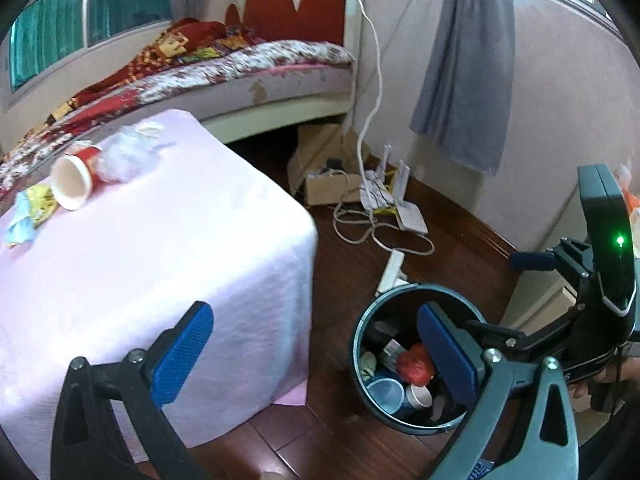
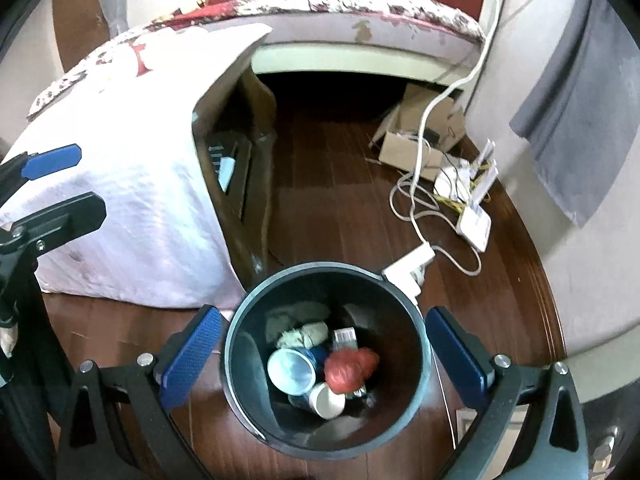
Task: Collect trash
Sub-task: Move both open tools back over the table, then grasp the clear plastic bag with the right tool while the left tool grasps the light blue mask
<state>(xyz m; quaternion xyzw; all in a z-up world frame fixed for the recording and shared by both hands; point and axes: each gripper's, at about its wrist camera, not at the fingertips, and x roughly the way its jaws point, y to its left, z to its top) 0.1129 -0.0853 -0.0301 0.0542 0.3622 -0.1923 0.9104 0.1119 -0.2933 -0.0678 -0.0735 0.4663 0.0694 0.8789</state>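
Note:
On the pink-clothed table [image 1: 168,264], a red paper cup [image 1: 74,180] lies on its side at the far left. A white crumpled wad [image 1: 122,156], a yellow wrapper [image 1: 40,202] and a pale blue wrapper [image 1: 20,228] lie around it. My left gripper [image 1: 316,356] is open and empty, hanging over the table's near corner. A dark round bin [image 2: 320,270] stands on the floor beside the table. It holds a blue cup [image 2: 292,372], a white cup [image 2: 328,400] and a red crumpled bag [image 2: 348,368]. My right gripper [image 2: 326,356] hangs open and empty, straight above the bin.
A bed [image 1: 256,76] stands behind the table. On the wooden floor past the bin lie a white power strip [image 2: 408,266], looped cables [image 2: 416,208], a white router [image 2: 474,220] and an open cardboard box [image 2: 404,148]. A grey curtain [image 1: 468,64] hangs at the right wall.

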